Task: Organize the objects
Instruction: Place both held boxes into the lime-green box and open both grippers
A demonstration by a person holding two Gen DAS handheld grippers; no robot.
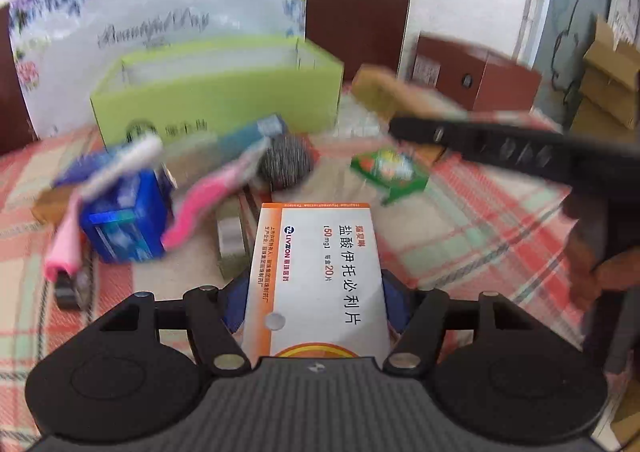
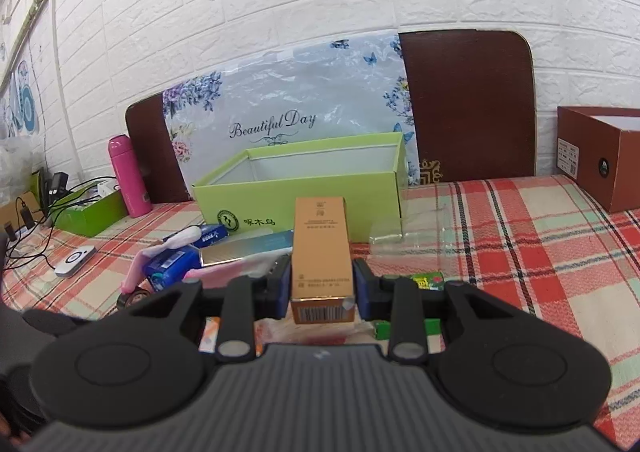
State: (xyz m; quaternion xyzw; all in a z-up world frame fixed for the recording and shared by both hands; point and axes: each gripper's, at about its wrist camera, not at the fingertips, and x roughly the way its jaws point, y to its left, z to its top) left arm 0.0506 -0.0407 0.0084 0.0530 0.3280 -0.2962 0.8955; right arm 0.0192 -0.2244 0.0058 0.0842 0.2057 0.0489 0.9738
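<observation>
A white and orange medicine box [image 1: 320,236] lies lengthwise between the blue pads of my left gripper [image 1: 316,292], which is shut on it above the plaid tablecloth. It stays sharp while the background blurs. My right gripper [image 2: 322,278] is shut on an upright tan carton [image 2: 322,244]; in the left wrist view that carton [image 1: 384,91] shows at the upper right beside a black finger [image 1: 480,139]. An open light-green box [image 2: 304,195] stands behind, also the green box [image 1: 216,107] in the left view.
A heap of loose things lies before the green box: a blue pack [image 1: 124,219], a pink item [image 1: 200,203], a grey round thing [image 1: 286,163], a small green packet [image 1: 392,171]. A pink bottle [image 2: 128,175] stands far left, a brown box [image 2: 600,159] far right, a clear tray [image 2: 408,236] between.
</observation>
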